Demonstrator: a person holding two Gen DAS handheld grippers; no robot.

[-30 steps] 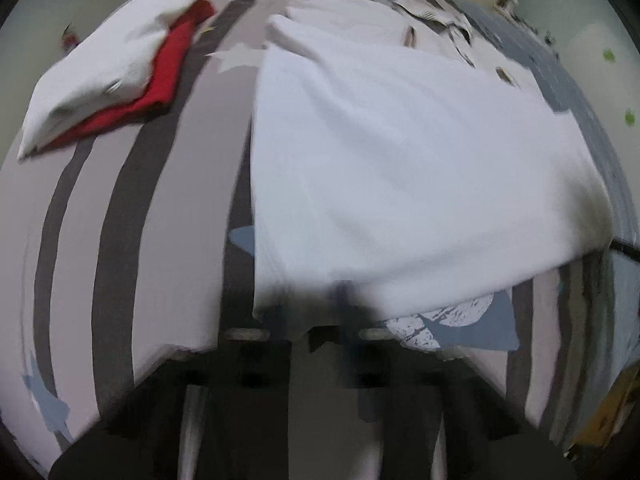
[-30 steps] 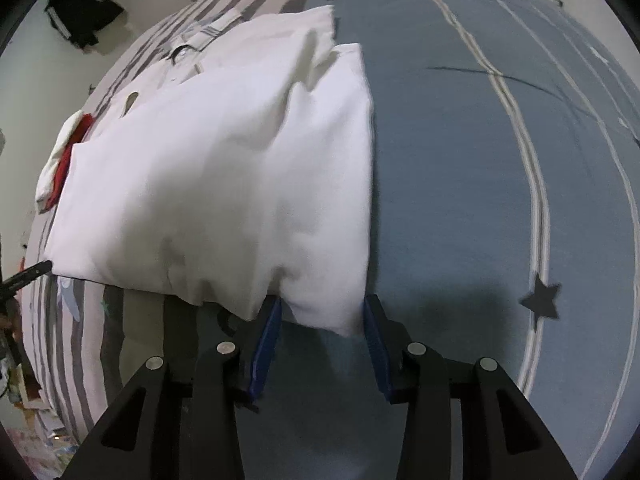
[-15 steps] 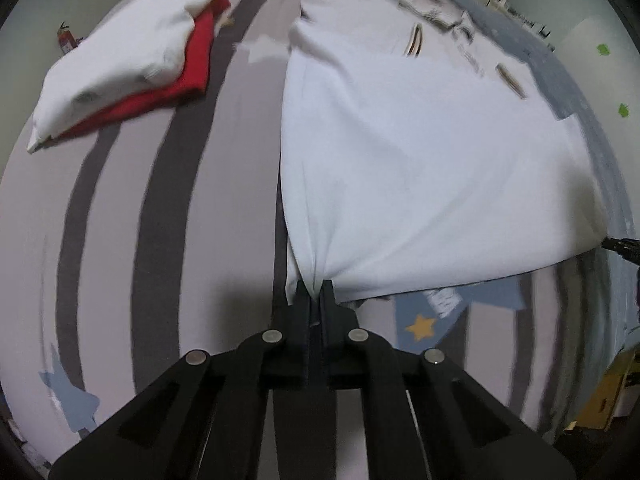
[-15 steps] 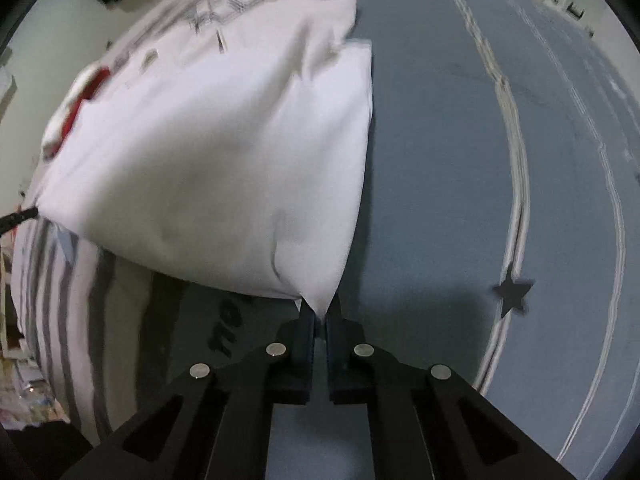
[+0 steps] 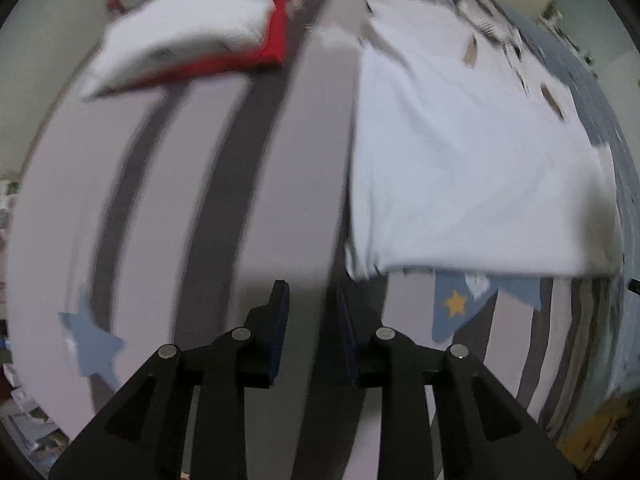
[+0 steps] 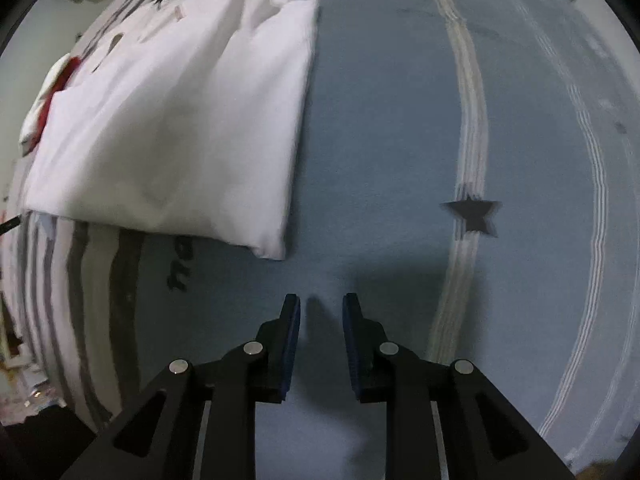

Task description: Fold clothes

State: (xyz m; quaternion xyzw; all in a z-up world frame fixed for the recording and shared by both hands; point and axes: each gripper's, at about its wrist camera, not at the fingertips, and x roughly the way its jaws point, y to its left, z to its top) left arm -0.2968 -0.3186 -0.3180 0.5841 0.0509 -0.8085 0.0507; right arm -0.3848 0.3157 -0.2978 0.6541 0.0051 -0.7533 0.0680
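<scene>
The work surface is a bed, covered by a bedspread (image 5: 248,184) that is striped in pale grey and dark grey on one side and is plain blue-grey (image 6: 392,128) on the other, with pale double lines and a dark star (image 6: 474,214) printed on the blue part. A light blue star (image 5: 90,340) and a blue patch bearing a small yellow star (image 5: 456,303) are seen on the striped part. Pale walls are visible beyond the bed's edges, and cluttered items on the floor are glimpsed at the lower margins, too blurred to be identified.

The white garment (image 5: 472,176) is laid flat across the boundary of the two bedspread halves, its near edge doubled over; in the right wrist view its near corner (image 6: 272,248) is seen resting on the blue cloth. A printed white garment (image 5: 492,36) is partly covered by it at the far side. Well apart, toward the far left corner, a folded white piece (image 5: 192,36) is stacked on a red one (image 5: 276,46).

The left gripper (image 5: 310,300) is held above the stripes just beside the garment's near left corner; its jaws have just been opening and stand apart, with nothing between them. The right gripper (image 6: 320,308) is likewise parted after opening, empty, near the garment's right corner without touching it.
</scene>
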